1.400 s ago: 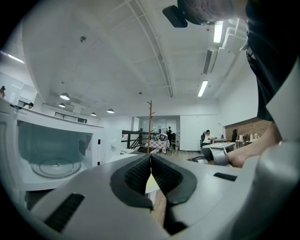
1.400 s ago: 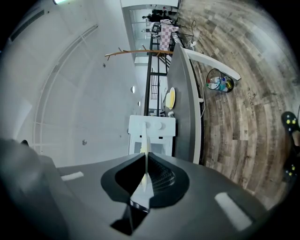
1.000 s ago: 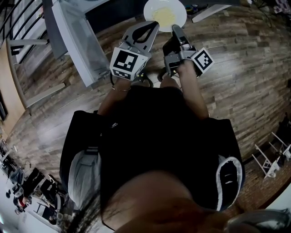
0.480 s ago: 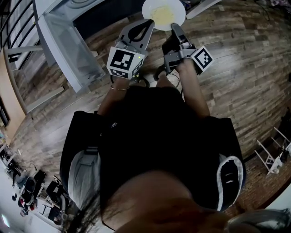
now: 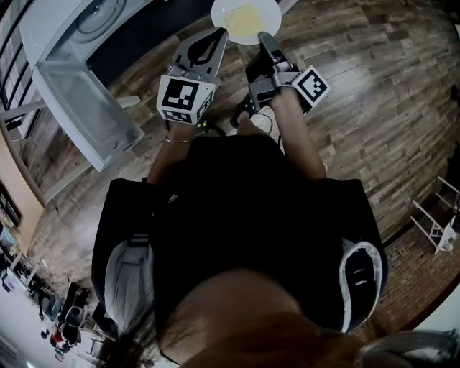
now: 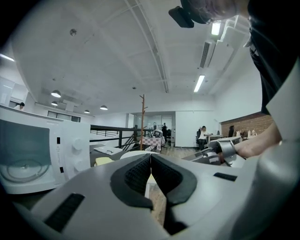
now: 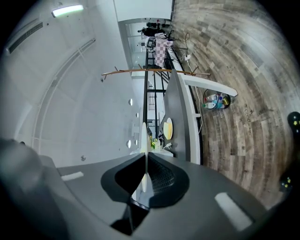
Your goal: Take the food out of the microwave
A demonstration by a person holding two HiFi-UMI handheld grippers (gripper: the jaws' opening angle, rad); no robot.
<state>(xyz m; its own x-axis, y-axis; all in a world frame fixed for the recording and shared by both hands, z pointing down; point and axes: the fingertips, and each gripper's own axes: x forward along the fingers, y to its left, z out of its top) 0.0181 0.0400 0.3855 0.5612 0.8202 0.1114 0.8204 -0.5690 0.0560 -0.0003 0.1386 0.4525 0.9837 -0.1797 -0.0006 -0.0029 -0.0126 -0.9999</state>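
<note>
- The plate with yellow food is in the air above the wooden floor, outside the microwave.
- The left gripper and the right gripper each pinch the plate's rim, on opposite sides.

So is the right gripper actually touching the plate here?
Touching. The right gripper view shows the plate's thin rim edge-on, pinched between the closed fingers of the right gripper.

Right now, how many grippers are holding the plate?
2. The left gripper clamps the plate on its left rim, the right gripper on its right rim, in the head view.
</note>
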